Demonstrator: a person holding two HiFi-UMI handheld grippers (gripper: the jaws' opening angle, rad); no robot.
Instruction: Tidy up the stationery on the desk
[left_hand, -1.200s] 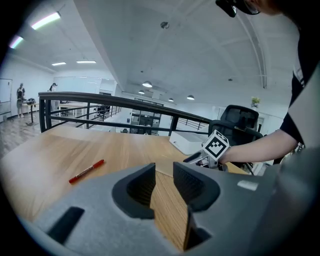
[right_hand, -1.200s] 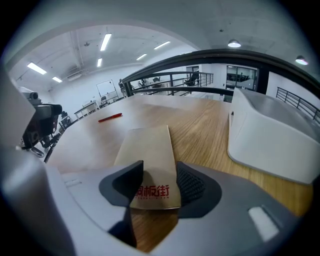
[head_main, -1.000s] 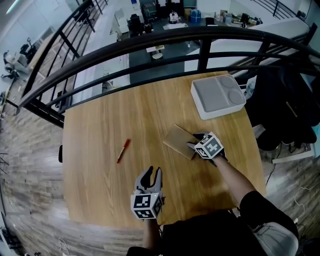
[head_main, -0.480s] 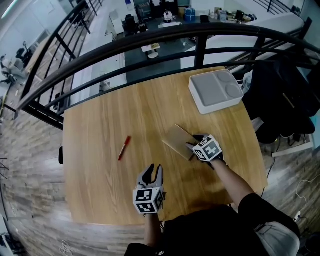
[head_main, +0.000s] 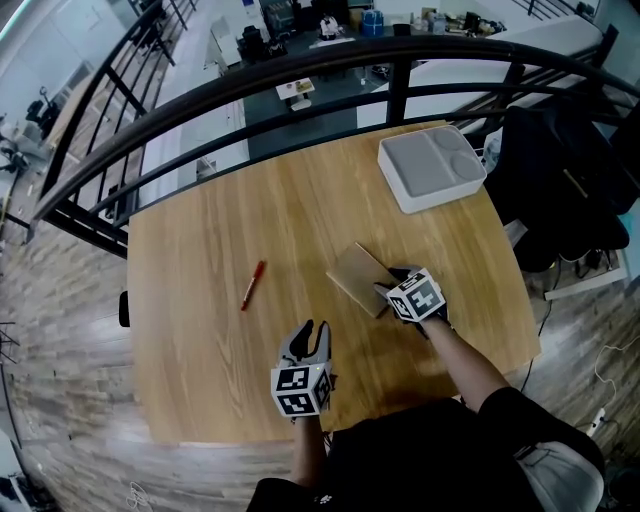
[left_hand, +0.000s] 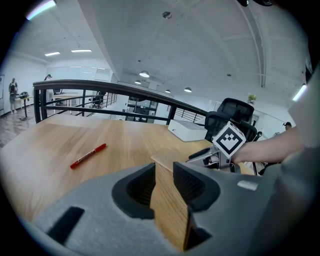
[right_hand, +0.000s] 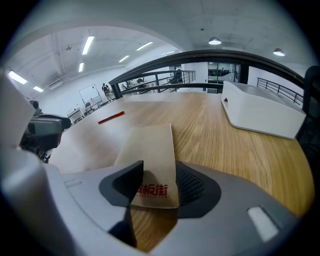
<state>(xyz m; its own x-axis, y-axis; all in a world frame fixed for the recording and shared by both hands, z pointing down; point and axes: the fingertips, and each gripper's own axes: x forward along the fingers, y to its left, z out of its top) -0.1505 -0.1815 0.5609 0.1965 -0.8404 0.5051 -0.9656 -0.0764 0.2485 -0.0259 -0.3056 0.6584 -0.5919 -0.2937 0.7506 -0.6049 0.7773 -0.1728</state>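
One brown notebook (head_main: 358, 277), near end clamped between right gripper (head_main: 390, 290) jaws, left gripper (head_main: 309, 333) apart, empty, nearby.

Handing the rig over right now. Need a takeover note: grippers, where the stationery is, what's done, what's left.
Left gripper: open, empty, over the near edge of the desk.
Right gripper: shut across the near end of the brown packet, right of the desk's centre; that end looks slightly lifted.
Red pen: loose on the desk's left side, untouched.
White tray: far right corner, empty.
Done: nothing stowed yet.
Left: probably carry the packet to the tray, then fetch the pen, likely with the free left gripper.
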